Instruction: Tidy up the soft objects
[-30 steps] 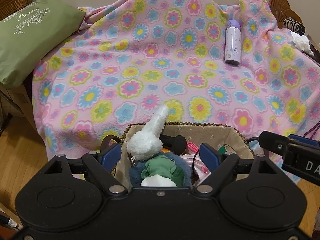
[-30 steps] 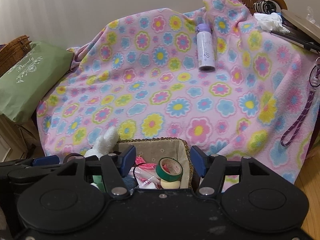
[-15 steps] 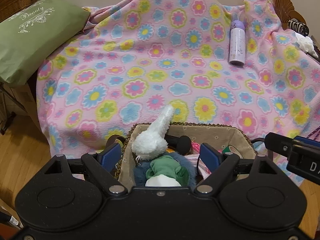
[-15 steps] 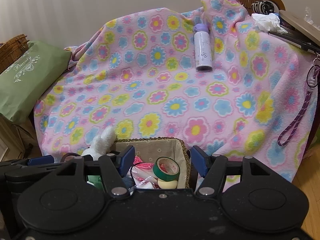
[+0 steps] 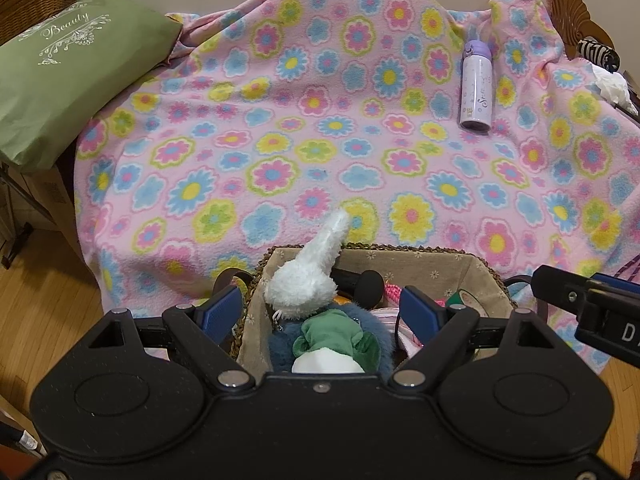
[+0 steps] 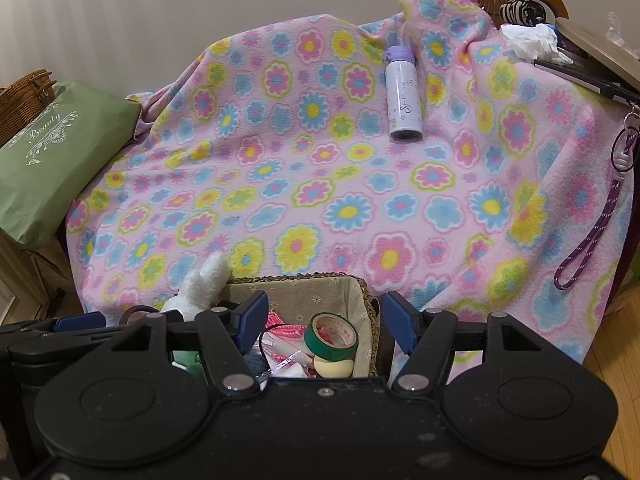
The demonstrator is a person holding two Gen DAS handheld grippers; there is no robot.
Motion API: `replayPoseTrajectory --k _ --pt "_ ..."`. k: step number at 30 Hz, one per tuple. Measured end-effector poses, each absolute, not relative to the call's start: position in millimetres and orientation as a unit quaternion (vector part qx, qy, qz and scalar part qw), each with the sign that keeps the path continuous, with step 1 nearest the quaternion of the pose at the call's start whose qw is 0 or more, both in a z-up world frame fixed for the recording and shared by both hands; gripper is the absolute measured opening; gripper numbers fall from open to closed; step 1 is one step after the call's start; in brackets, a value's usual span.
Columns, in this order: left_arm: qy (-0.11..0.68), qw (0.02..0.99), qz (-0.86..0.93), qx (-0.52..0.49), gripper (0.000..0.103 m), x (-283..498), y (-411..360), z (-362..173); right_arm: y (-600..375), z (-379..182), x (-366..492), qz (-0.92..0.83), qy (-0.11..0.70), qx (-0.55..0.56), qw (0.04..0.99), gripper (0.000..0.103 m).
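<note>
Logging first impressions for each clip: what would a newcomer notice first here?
The pink flowered blanket fills most of both views, with a purple bottle lying on it at the upper right. Below it, a lined basket holds a white plush poking above the rim.

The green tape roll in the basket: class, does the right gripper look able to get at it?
Probably yes: the green tape roll lies uncovered atop the basket contents, right ahead of the right gripper, whose jaws are opening with nothing gripped.

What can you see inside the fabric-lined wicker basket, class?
Inside the basket: a white plush poking above the rim, a green plush on blue fur, pink items, a green tape roll and a yellow ball. Whatever lies underneath is covered.
</note>
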State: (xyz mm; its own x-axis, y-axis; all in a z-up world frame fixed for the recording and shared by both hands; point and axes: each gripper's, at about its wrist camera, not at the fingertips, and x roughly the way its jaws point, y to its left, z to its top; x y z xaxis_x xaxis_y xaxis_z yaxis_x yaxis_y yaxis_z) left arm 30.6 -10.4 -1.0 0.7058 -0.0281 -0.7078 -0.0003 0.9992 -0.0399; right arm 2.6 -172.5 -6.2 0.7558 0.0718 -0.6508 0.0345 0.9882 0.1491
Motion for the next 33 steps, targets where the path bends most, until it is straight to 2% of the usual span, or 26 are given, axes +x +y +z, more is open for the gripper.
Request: replayPoseTrajectory --k 33 --pt "0.387 0.922 -0.001 -0.02 0.082 30.6 -11.3 -3.1 -172.2 -8.1 2.1 0.009 0.352 0.077 0.933 0.065"
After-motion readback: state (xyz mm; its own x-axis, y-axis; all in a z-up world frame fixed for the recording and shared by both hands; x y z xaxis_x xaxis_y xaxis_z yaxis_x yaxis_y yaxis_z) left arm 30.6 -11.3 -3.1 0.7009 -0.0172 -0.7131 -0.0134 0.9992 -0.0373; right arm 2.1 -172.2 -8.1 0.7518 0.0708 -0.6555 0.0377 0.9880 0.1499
